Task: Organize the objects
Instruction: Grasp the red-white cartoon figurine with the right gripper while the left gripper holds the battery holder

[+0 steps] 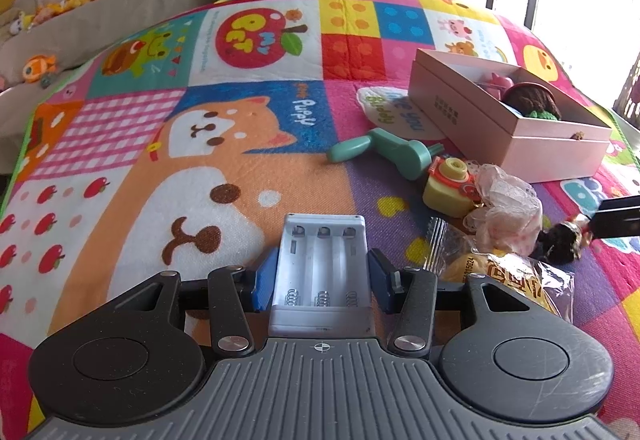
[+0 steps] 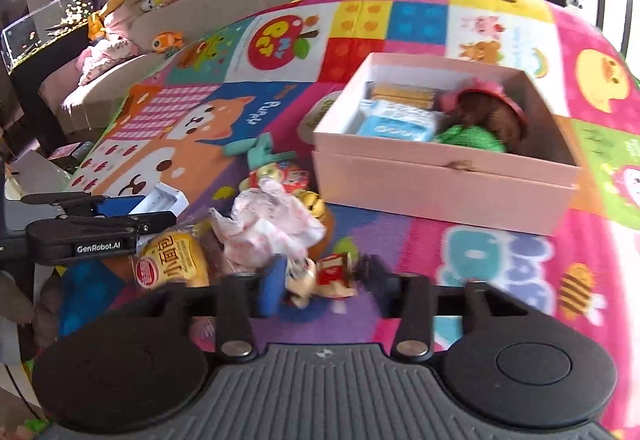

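My left gripper (image 1: pixel 322 280) is shut on a white battery charger (image 1: pixel 322 272), held just above the colourful play mat; it also shows in the right wrist view (image 2: pixel 164 202). My right gripper (image 2: pixel 316 286) is shut on a small doll figure (image 2: pixel 320 276) with dark hair, low over the mat; the doll also shows in the left wrist view (image 1: pixel 564 242). An open pink box (image 2: pixel 440 176) lies ahead of the right gripper, also seen in the left wrist view (image 1: pixel 472 112). It holds a brown crochet toy (image 2: pixel 492 112), green yarn and blue and yellow packs.
Loose on the mat (image 1: pixel 160 160) lie a teal toy hairdryer (image 1: pixel 384 152), a yellow toy camera (image 1: pixel 450 184), a lacy cloth bundle (image 1: pixel 508 212) and a wrapped bun (image 2: pixel 176 260). A sofa with plush toys (image 2: pixel 168 40) and a fish tank (image 2: pixel 44 24) stand behind.
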Motion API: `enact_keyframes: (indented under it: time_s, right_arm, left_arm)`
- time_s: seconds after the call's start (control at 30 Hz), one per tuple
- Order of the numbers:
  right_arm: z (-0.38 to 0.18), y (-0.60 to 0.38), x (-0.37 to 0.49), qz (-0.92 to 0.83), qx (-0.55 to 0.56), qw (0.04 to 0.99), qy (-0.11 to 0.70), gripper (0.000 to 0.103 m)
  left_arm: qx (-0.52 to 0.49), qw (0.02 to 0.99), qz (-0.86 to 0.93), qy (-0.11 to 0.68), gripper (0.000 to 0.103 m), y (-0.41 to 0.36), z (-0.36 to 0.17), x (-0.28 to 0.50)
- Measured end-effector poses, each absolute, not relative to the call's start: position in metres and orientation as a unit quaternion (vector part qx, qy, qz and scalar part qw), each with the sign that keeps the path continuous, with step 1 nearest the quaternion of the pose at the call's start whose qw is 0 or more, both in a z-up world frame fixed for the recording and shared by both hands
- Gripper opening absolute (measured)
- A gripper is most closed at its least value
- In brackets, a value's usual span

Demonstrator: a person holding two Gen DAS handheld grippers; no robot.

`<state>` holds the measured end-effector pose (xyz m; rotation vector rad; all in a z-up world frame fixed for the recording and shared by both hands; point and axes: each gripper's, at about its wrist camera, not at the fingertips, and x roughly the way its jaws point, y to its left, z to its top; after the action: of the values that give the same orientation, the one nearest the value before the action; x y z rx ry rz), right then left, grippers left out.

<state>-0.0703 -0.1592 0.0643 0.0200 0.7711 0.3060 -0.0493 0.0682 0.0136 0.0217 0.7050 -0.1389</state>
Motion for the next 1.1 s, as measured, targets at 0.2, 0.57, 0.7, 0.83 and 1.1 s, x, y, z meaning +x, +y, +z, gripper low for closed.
enact_keyframes:
  time_s: [0.2, 0.57, 0.7, 0.83, 1.1]
  right_arm:
    - [0.065, -0.167, -0.076, 0.141, 0.015, 0.919, 0.367, 0.065]
    - [0.043, -0.134, -0.060, 0.145, 0.004, 0.907, 0.396, 0.063]
    - [0.051, -0.156, -0.069, 0.118, -0.002, 0.915, 0.385, 0.063]
    - [0.069, -0.191, -0.079, 0.093, 0.031, 0.927, 0.362, 0.063]
    - [0.107, -0.223, -0.097, 0.063, 0.042, 0.955, 0.286, 0.063]
  left_arm:
    - [0.011, 0.937, -0.062, 0.345, 0.053, 0.066, 0.013, -0.049]
    - [0.012, 0.935, -0.062, 0.349, 0.053, 0.066, 0.013, -0.054]
    - [0.016, 0.935, -0.057, 0.349, 0.053, 0.064, 0.013, -0.057]
    - [0.016, 0.931, -0.050, 0.360, 0.053, 0.061, 0.016, -0.056]
    - [-0.033, 0.926, -0.073, 0.370, 0.052, 0.065, 0.042, -0.050]
